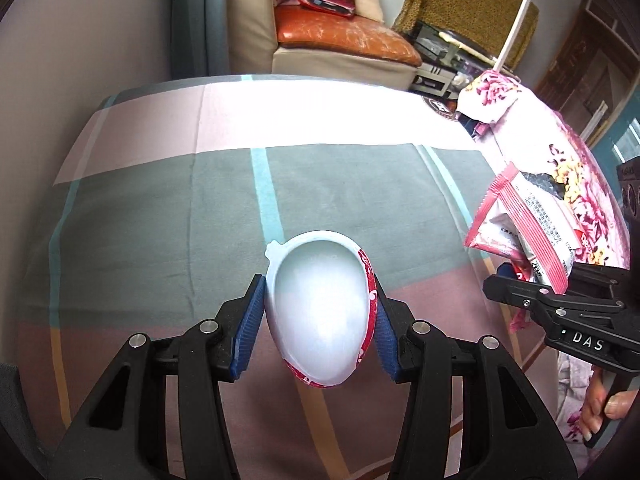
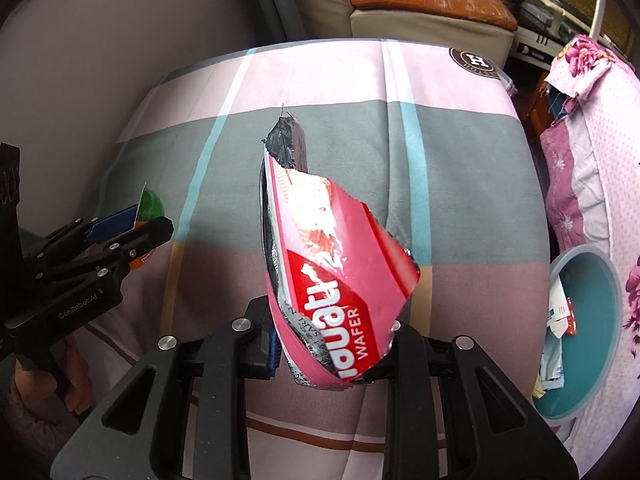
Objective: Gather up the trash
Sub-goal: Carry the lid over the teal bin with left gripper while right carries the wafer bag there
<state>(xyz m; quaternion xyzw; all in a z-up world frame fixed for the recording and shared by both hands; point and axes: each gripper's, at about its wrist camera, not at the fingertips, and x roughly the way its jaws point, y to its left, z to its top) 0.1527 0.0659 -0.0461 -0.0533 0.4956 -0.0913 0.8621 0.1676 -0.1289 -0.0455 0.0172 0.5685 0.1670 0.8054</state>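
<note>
Both tongs are gripping trash above the bed (image 1: 160, 208): the left gripper (image 1: 320, 332) is pinching an empty cup (image 1: 320, 312) by its sides, the right gripper (image 2: 332, 356) is clamping a wafer wrapper (image 2: 332, 264) at its lower end. The cup is looking light, thin and crushable, likely slippery, so a gentle side squeeze suits it. The wrapper is flopping, limp and crinkly; hold it at the seam. A bin (image 2: 600, 400) with scraps is waiting right of the bed.
</note>
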